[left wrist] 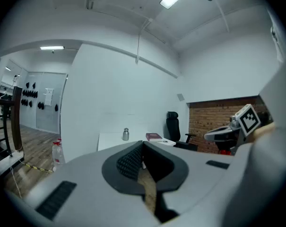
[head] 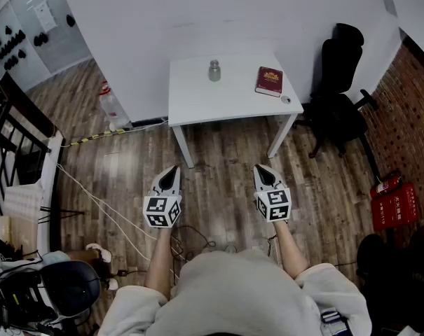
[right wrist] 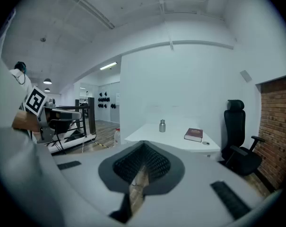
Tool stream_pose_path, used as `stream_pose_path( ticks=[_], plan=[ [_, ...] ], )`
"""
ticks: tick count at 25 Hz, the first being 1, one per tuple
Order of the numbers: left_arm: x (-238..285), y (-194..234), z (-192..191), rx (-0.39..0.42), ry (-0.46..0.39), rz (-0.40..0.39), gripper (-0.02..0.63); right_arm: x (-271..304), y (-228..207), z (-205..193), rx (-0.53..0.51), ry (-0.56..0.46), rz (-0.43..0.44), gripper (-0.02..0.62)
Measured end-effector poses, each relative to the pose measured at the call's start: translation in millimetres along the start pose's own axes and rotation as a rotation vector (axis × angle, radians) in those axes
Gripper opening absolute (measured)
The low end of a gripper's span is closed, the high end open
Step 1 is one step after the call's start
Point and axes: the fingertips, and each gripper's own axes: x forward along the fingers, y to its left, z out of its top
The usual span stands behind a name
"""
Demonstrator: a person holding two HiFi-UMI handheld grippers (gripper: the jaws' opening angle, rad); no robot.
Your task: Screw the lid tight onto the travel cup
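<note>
The left gripper (head: 171, 170) and right gripper (head: 262, 168) are hovering empty, fingers together, well apart from the desk's (head: 197, 107) travel cup (head: 214, 70), probably because the approach is not yet under way.

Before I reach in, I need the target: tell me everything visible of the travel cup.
The travel cup is a small, silvery, metal-looking cylinder with a narrower top section. It stands upright on the white table, near its far edge, to the left of the red book and apart from it. Only the table touches it. It is too small to tell whether that top section is a lid or how tight it sits.
</note>
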Motion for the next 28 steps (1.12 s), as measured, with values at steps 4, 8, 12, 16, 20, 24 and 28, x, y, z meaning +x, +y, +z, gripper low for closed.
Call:
stream_pose_path(
  ticks=[4, 8, 12, 16, 20, 24, 28],
  plan=[
    [2, -9, 0, -0.001, -0.001, 0.001, 0.008, -4, -7, -3, -0.004, 0.001, 0.002, -0.002],
    [2, -16, -4, -0.004, 0.006, 0.003, 0.008, -8, -11, -8, -0.002, 0.01, 0.007, -0.002],
    [4, -25, -7, -0.006, 0.014, 0.007, 0.008, -11, -17, -9, 0.002, -0.003, 0.013, 0.0],
    [7, -31, -9, -0.008, 0.021, 0.017, 0.008, -10, -23, -8, 0.005, -0.012, 0.022, 0.0],
    [7, -36, -13, -0.013, 0.031, 0.029, 0.008, -9, -25, -13, 0.004, -0.004, 0.032, 0.0],
    [9, -37, -17, -0.021, 0.033, 0.036, 0.008, -4, -28, -17, 0.007, 0.002, 0.04, 0.0],
    [22, -36, -18, -0.024, 0.034, 0.036, 0.008, 6, -34, -23, 0.019, 0.017, 0.051, 0.0]
  ],
)
